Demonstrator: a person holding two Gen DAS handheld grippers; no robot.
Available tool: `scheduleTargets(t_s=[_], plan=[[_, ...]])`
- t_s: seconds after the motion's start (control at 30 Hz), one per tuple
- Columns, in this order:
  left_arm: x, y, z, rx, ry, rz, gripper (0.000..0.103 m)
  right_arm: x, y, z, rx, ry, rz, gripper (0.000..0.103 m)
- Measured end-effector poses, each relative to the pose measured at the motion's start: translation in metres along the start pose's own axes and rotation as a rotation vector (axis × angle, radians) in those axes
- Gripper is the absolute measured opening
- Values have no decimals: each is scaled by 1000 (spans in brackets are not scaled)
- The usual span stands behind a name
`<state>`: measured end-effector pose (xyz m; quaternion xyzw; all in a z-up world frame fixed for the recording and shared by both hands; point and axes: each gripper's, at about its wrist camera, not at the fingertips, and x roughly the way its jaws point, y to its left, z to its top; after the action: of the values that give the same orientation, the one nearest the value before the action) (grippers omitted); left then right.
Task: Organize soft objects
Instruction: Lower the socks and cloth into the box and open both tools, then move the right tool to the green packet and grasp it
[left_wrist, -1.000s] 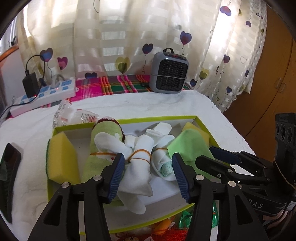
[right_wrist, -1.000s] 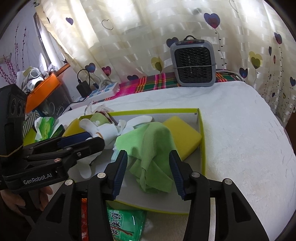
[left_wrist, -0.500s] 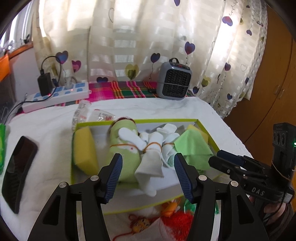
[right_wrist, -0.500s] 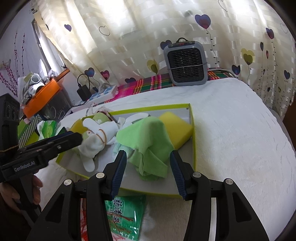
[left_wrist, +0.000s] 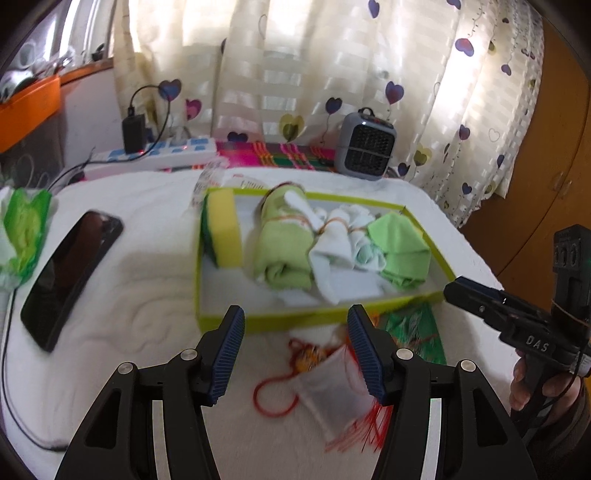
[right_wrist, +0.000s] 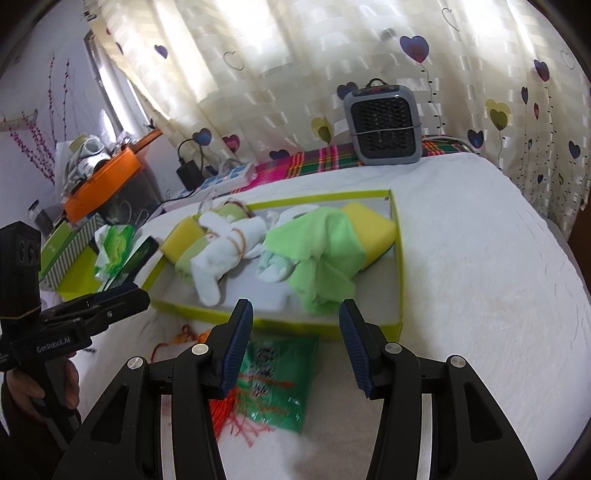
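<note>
left claw (left_wrist: 295, 350): jaws apart, empty, above a red-stringed pouch (left_wrist: 332, 384) near the tray | right claw (right_wrist: 295, 343): jaws apart, empty, above a green packet (right_wrist: 280, 384) | tray (left_wrist: 258, 321) on white bed: yellow sponge (left_wrist: 221, 232) left, green roll (left_wrist: 284, 251), white socks (left_wrist: 332, 251) middle, green cloth (left_wrist: 402, 247) right

A grey heater (left_wrist: 366, 147), power strip (left_wrist: 159, 155) and phone (left_wrist: 70, 269) rest on the bed.

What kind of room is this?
Probably a bedroom at home. The box of socks and cloths sits on a soft white quilted cover like a bed's, heart-print curtains hang behind, and a small heater stands by them.
</note>
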<state>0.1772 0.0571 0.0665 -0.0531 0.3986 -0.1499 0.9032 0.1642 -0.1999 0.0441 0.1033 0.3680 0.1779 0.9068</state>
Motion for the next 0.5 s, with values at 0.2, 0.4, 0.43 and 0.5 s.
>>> scheduleTargets(t_s=[0.2, 0.4, 0.43, 0.5], plan=[[2, 6, -21, -26, 39, -24, 57, -6, 7, -10, -18, 5, 10, 50], [5, 2, -33, -18, 67, -44, 57, -8, 10, -19, -5, 14, 22, 50], [5, 1, -34, -17, 72, -42, 57, -8, 11, -20, -4, 15, 23, 50], [7, 0, -38, -15, 85, -37, 57, -9, 10, -22, -2, 16, 25, 50]])
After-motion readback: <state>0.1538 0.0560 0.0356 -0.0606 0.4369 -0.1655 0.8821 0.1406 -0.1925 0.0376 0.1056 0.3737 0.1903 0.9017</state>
